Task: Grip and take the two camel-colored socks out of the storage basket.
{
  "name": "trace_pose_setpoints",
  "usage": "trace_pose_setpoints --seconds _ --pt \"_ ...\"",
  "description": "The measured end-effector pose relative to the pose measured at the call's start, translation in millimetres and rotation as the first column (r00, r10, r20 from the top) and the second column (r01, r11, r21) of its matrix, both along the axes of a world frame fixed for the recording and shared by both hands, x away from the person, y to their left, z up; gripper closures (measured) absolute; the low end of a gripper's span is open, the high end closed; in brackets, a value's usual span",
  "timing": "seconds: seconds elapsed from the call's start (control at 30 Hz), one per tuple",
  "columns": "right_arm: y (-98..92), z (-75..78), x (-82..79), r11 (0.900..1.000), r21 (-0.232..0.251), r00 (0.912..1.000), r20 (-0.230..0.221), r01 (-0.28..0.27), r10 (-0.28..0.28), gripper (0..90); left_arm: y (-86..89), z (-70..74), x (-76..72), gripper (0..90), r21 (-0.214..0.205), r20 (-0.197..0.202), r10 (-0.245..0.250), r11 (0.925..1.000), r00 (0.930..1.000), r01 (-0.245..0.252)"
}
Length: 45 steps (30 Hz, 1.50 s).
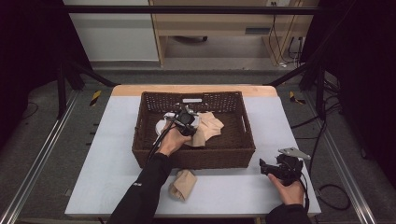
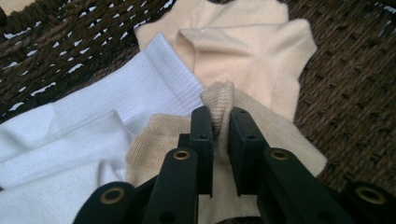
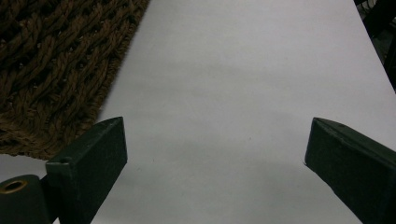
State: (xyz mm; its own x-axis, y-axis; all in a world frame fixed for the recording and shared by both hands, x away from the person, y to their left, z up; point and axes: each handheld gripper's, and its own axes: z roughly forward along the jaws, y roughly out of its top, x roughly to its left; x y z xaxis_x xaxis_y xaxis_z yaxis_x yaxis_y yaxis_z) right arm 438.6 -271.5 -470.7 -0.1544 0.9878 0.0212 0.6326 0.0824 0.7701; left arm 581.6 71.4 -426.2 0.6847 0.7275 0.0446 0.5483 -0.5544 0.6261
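Now, line by line:

Left gripper (image 2: 219, 126): reached down into the wicker basket (image 1: 194, 156); its two black jaws are pinched tight on the ribbed cuff of a tan sock (image 2: 219, 100); a fold of the knit bulges up between the pads.

Tan sock: lies on the basket floor, partly over a white sock (image 2: 84, 135) and just below a cream sock (image 2: 243, 51); the cuff is the part that is gripped; the rest spreads flat to either side of the jaws.

White sock: on the left of the left gripper view, touching both the tan and the cream sock.

Cream sock: crumpled against the woven bottom, farther from the camera.

Right gripper (image 3: 215, 149): hovers over the bare white table (image 3: 243, 70), jaws spread wide with nothing between them; the basket's outer wall sits at the upper left of its view; in the high view it is beside the basket's near right corner.

Rolled sock (image 1: 182, 185): beige; lies on the table just in front of the basket, beside the person's left sleeve (image 1: 142, 193).
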Motion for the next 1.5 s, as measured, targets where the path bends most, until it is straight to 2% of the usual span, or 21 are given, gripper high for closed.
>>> trace_pose_setpoints --seconds 0.07,0.2,0.23,0.27,0.47,0.53,0.57,0.6,0.63,0.67,0.73,0.77,0.8,0.83,0.93,1.03,1.07,1.17,1.33,1.43,1.5 --pt "-0.4 0.0 0.0 1.0000 -0.001 1.0000 0.002 0.000 0.000 5.9 1.0 1.3 -0.9 81.0 -0.008 0.009 -0.001 1.0000 1.0000 0.001" --pt "-0.8 0.3 -0.2 1.0000 0.000 1.0000 0.001 0.002 -0.002 5.9 7.8 9.8 -6.1 82.0 -0.097 0.073 0.009 0.9953 0.9973 -0.002" --pt "-0.8 0.3 -0.2 1.0000 0.000 1.0000 0.001 0.002 -0.002 5.9 7.8 9.8 -6.1 82.1 -0.097 0.073 0.009 0.9953 0.9973 -0.002" --pt "-1.0 0.2 -0.2 1.0000 -0.002 1.0000 0.002 0.002 -0.002 5.9 9.5 13.7 -7.7 82.3 -0.132 0.099 0.016 0.9913 0.9950 -0.003" --pt "-0.9 0.4 -0.3 1.0000 0.000 1.0000 0.003 0.003 -0.003 5.9 11.7 25.9 -13.6 82.7 -0.201 0.173 0.029 0.9796 0.9845 0.006" --pt "-1.0 0.3 -0.1 1.0000 -0.002 1.0000 0.003 0.001 -0.001 5.9 13.6 36.7 -19.1 82.8 -0.258 0.213 0.039 0.9661 0.9763 0.018" --pt "-1.0 0.3 -0.1 1.0000 -0.002 1.0000 0.003 0.001 -0.001 5.9 13.6 36.7 -19.1 82.8 -0.258 0.213 0.039 0.9661 0.9763 0.018" --pt "-1.0 0.3 -0.1 1.0000 -0.002 1.0000 0.003 0.002 -0.002 5.9 15.8 44.8 -23.1 82.8 -0.295 0.235 0.048 0.9554 0.9709 0.024" --pt "-1.0 0.3 -0.1 1.0000 -0.002 1.0000 0.003 0.002 -0.002 5.9 15.8 44.8 -23.1 82.9 -0.295 0.235 0.048 0.9554 0.9709 0.024" --pt "-1.1 0.3 0.0 1.0000 -0.002 1.0000 0.004 0.001 -0.001 5.9 18.7 53.3 -27.2 82.9 -0.319 0.258 0.052 0.9472 0.9647 0.034" --pt "-1.2 0.4 -0.1 1.0000 -0.002 1.0000 0.004 0.003 -0.003 5.9 22.4 61.7 -31.4 82.9 -0.342 0.271 0.051 0.9384 0.9611 0.047" --pt "-1.2 0.4 -0.1 1.0000 -0.002 1.0000 0.004 0.003 -0.003 5.9 22.4 61.7 -31.4 82.9 -0.342 0.271 0.051 0.9384 0.9611 0.047" --pt "-1.3 0.5 -0.1 1.0000 -0.005 1.0000 0.006 0.001 -0.001 5.9 26.6 70.1 -35.8 82.9 -0.359 0.291 0.055 0.9316 0.9551 0.056" --pt "-1.3 0.5 -0.1 1.0000 -0.005 1.0000 0.006 0.001 -0.001 5.9 26.6 70.1 -35.8 82.9 -0.359 0.291 0.055 0.9316 0.9551 0.056" --pt "-1.3 0.6 -0.2 1.0000 -0.003 1.0000 0.004 0.005 -0.004 5.9 35.6 86.3 -46.0 82.9 -0.385 0.325 0.062 0.9203 0.9437 0.072" --pt "-1.4 0.5 -0.1 1.0000 -0.006 1.0000 0.005 0.004 -0.004 5.9 39.5 93.4 -51.8 82.9 -0.395 0.339 0.065 0.9151 0.9385 0.080" --pt "-1.2 0.6 -0.2 1.0000 -0.002 1.0000 0.004 0.007 -0.007 5.8 42.7 100.0 -58.2 82.9 -0.411 0.351 0.064 0.9072 0.9341 0.092" --pt "-1.6 0.8 -0.3 1.0000 -0.006 1.0000 0.005 0.006 -0.006 5.9 46.6 109.3 -68.4 82.9 -0.426 0.370 0.057 0.8977 0.9274 0.114" --pt "-1.6 0.8 -0.5 1.0000 -0.007 1.0000 0.004 0.007 -0.007 5.8 52.1 121.9 -84.6 82.9 -0.448 0.390 0.048 0.8821 0.9196 0.144" --pt "-1.7 0.9 -0.5 1.0000 -0.006 1.0000 0.005 0.008 -0.008 5.9 55.4 125.3 -89.8 82.9 -0.455 0.402 0.048 0.8770 0.9146 0.154" --pt "-2.0 1.0 -0.5 0.9999 -0.007 0.9999 0.005 0.009 -0.009 5.9 60.7 128.6 -96.9 82.9 -0.473 0.402 0.049 0.8660 0.9142 0.162"
